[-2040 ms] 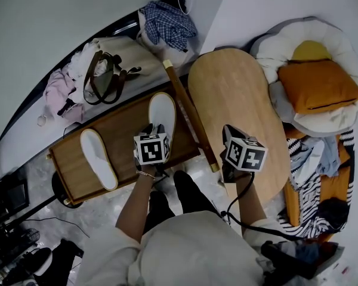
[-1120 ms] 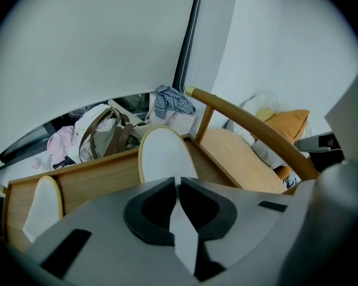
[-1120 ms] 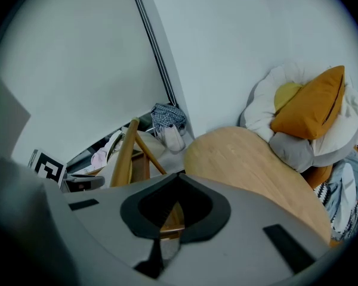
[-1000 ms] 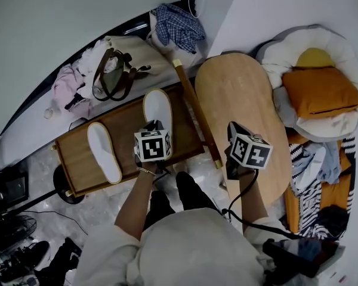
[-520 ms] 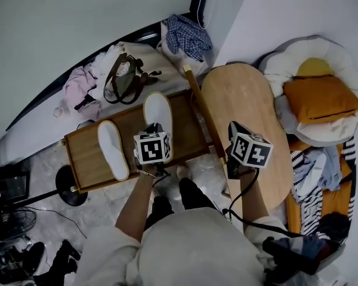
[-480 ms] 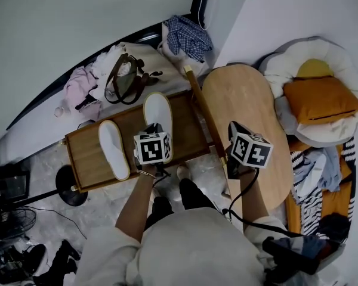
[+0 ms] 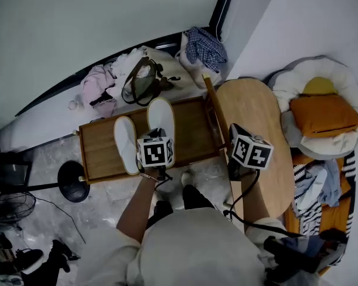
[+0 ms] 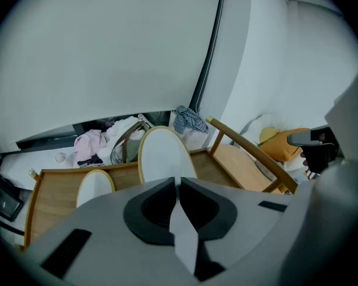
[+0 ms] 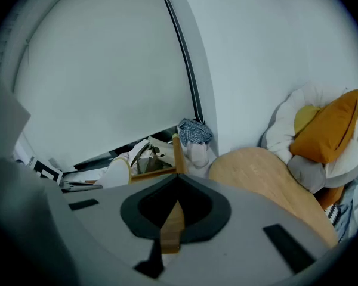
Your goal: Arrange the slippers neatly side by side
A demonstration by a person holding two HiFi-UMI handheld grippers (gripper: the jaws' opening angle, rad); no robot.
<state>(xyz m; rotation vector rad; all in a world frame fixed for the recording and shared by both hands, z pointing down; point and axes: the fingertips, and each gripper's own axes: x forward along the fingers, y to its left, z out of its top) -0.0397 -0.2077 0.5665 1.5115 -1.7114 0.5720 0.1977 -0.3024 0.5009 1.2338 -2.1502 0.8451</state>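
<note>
Head view: the left gripper is closed on the near end of the held slipper, whose toe points to the far side of the wooden tray. The second slipper lies on the tray just to its left, a little nearer, and the two run almost parallel. The held one looks the larger of the pair, so it is probably clear of the wood. The right gripper hangs over the near left edge of the oval table, well apart from both slippers.

Left gripper view: the jaws meet in a thin seam with white showing in it, pinching the heel, and the held slipper runs away from them. Its toe overlaps the tray's far rim. The second slipper sits lower left on bare wood.

Right gripper view: the jaws are together on nothing, and only the tray's corner post and the oval table show beyond them.

The step in hand seems to be setting the slipper down. To do it well, bring it nearer so the heels line up. Keep its long edge parallel to its mate, close but not overlapping. A heel pinch may let the toe sag, so land the toe first, lay the sole flat, and open only once it rests. The right gripper is best kept where it is.
</note>
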